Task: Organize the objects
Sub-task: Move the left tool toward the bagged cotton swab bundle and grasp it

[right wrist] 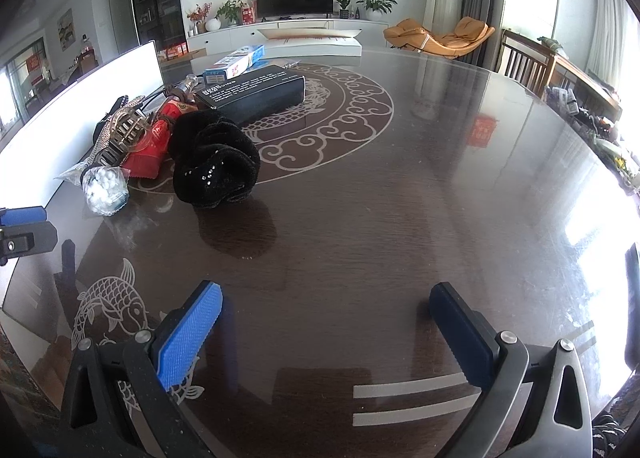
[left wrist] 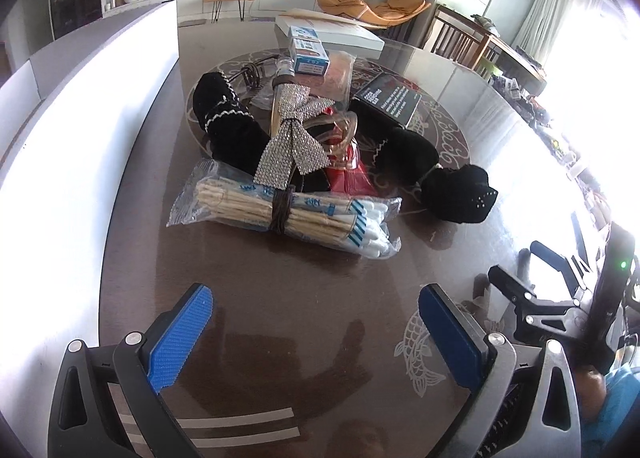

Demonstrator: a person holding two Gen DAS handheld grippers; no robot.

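A pile of objects lies on the dark round table [left wrist: 304, 298]. Nearest my left gripper [left wrist: 316, 322] is a bundle of wrapped chopsticks [left wrist: 284, 210] tied with a band. Behind it lie a rhinestone bow [left wrist: 292, 138], a red packet [left wrist: 348, 174], black velvet pieces [left wrist: 456, 190], a black box [left wrist: 388, 98] and small blue-white boxes [left wrist: 308, 54]. My left gripper is open and empty, short of the bundle. My right gripper [right wrist: 326, 318] is open and empty over bare table, right of the black velvet piece [right wrist: 216, 162] and the black box [right wrist: 256, 94].
A white bin wall [left wrist: 100, 118] stands along the left of the pile, also in the right wrist view [right wrist: 92, 98]. A flat white box [left wrist: 332, 30] lies at the table's far side. The right gripper shows at the left view's right edge [left wrist: 532, 298]. Chairs stand beyond the table at the right.
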